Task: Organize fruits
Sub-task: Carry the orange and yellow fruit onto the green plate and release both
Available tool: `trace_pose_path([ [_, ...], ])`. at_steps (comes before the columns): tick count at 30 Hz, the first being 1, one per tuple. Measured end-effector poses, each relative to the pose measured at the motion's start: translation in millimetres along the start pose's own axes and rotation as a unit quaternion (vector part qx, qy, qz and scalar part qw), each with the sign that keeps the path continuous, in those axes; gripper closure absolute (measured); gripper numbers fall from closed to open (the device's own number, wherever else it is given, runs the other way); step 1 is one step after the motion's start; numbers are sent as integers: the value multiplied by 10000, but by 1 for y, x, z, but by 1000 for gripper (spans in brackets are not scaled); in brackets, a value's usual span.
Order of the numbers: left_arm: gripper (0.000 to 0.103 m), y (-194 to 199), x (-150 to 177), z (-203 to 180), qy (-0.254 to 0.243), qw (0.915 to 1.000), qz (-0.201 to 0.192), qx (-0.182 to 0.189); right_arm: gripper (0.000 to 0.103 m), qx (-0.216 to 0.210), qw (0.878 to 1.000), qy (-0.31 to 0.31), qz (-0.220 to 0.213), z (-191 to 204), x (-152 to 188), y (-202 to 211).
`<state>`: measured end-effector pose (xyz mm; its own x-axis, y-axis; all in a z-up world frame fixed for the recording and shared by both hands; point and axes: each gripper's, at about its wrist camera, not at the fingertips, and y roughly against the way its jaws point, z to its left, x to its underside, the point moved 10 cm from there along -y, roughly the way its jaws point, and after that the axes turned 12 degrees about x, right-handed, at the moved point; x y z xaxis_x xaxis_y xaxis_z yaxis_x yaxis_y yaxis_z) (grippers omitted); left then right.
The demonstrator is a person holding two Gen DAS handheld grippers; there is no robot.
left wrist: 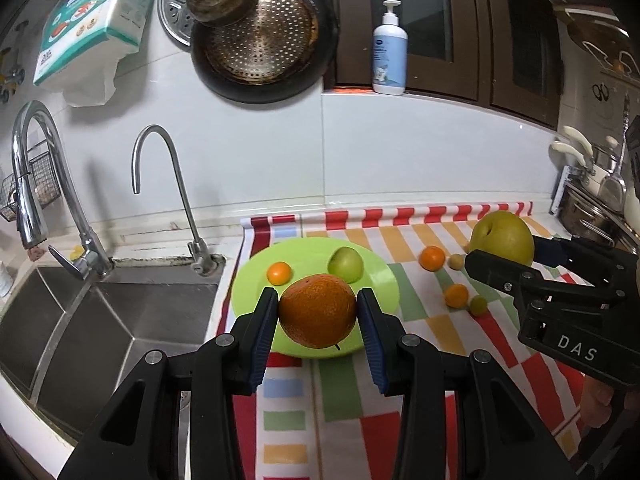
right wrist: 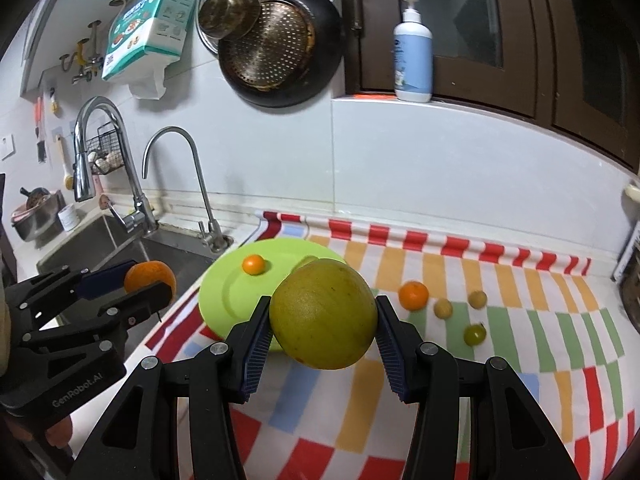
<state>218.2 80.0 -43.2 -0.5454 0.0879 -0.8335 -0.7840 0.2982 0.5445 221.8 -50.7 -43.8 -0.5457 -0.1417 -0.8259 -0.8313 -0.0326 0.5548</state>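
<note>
My left gripper [left wrist: 317, 312] is shut on a large orange [left wrist: 317, 310] and holds it above the near edge of the green plate [left wrist: 256, 280]. On the plate lie a small orange [left wrist: 279, 272] and a green apple [left wrist: 345, 264]. My right gripper [right wrist: 323, 320] is shut on a big yellow-green pear [right wrist: 323, 314] and holds it above the checkered cloth, just right of the plate [right wrist: 224, 300]. In the left wrist view the pear [left wrist: 502, 238] is at the right. Small oranges [right wrist: 413, 295] and small yellowish fruits [right wrist: 475, 334] lie on the cloth.
A steel sink [left wrist: 80, 320] with two taps [left wrist: 176, 200] lies left of the plate. Pans [left wrist: 260, 40] hang on the tiled wall. A lotion bottle [left wrist: 389, 52] stands on the window ledge. Pots and utensils [left wrist: 600, 200] stand at the far right.
</note>
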Motion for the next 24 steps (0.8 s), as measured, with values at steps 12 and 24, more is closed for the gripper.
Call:
trace_pose_path([
  [12,63,-41,-12,29,120,9999,88,-46,53,-202,9996,172,74,23,-21,-46],
  [24,63,-93,-2,62,218,9987,449,-112,53,-404,9976,271,495,46,-14,-107],
])
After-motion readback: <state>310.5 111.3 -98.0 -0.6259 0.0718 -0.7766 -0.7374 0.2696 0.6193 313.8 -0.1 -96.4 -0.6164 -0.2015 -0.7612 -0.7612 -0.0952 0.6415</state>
